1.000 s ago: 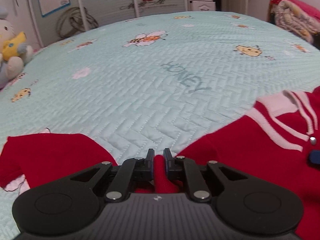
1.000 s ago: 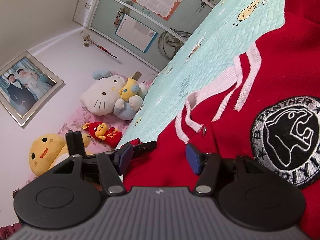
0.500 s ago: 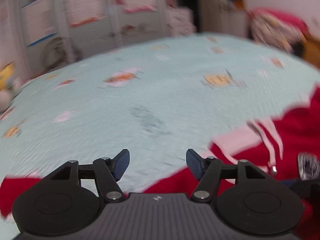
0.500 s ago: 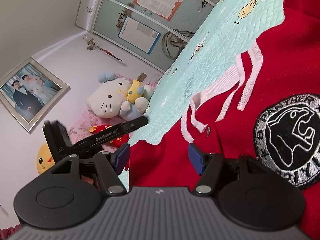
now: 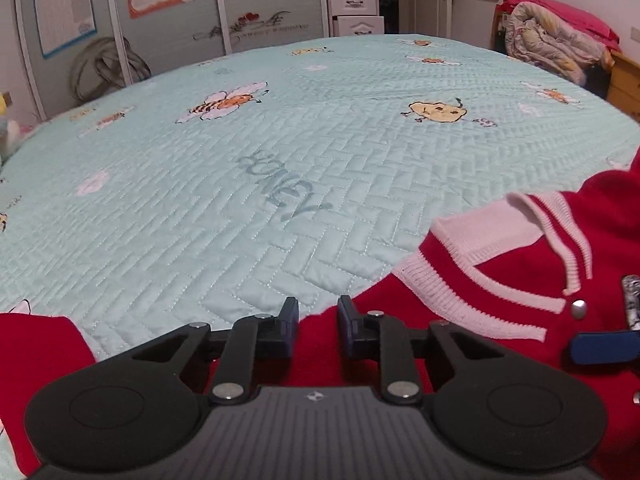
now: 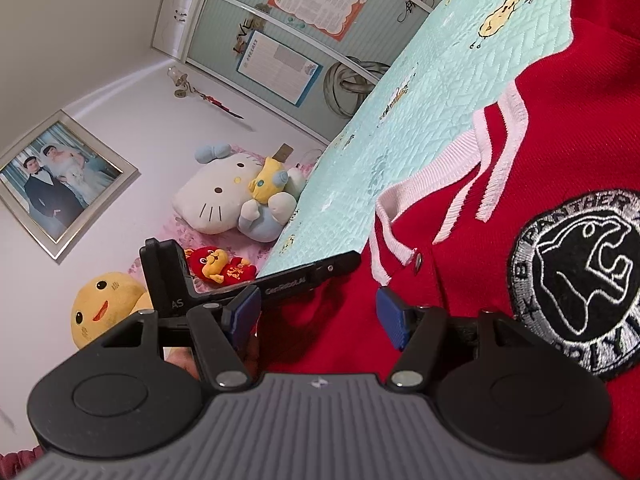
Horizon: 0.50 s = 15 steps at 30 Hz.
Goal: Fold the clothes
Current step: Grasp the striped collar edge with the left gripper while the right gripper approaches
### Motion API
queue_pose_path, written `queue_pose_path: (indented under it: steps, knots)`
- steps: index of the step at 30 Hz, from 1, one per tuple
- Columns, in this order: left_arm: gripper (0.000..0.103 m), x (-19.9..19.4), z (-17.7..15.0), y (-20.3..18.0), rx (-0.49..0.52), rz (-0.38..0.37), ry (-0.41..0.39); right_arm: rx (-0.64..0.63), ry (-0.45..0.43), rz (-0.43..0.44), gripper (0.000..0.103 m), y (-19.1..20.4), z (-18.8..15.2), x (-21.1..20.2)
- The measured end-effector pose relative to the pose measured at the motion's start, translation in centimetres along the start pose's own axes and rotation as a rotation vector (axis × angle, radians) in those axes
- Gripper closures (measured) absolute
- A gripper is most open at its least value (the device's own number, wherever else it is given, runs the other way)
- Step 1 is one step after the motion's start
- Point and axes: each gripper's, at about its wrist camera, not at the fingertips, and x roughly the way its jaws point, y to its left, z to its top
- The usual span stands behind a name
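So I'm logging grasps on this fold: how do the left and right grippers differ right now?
The left gripper has its jaws drawn near together with a fold of the red jacket between them; the right gripper has its jaws wide apart, gripping nothing. The left looks level across the bed from the shoulder edge; the right is tilted, over the chest by the panther patch. Both are over the same jacket.

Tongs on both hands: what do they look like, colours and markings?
Both match: a ribbed grey body with two round black discs, black linkage arms with silver pivot pins, and blue pads. The left tongs and the right tongs each bear a small white logo. No cables or sleeves show.
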Motion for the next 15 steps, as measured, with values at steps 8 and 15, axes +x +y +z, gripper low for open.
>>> queue_pose_path:
  steps: [8, 15]
  knots:
    - [0.084, 1.1, 0.7, -0.2, 0.031, 0.067, 0.019, -0.075, 0.29, 0.059, 0.039, 1.2, -1.1, -2.3]
    - [0.084, 1.2, -0.3, -0.4, 0.023, 0.102, -0.031, -0.14, 0.544, 0.11, 0.047, 2.2, -2.1, -4.4]
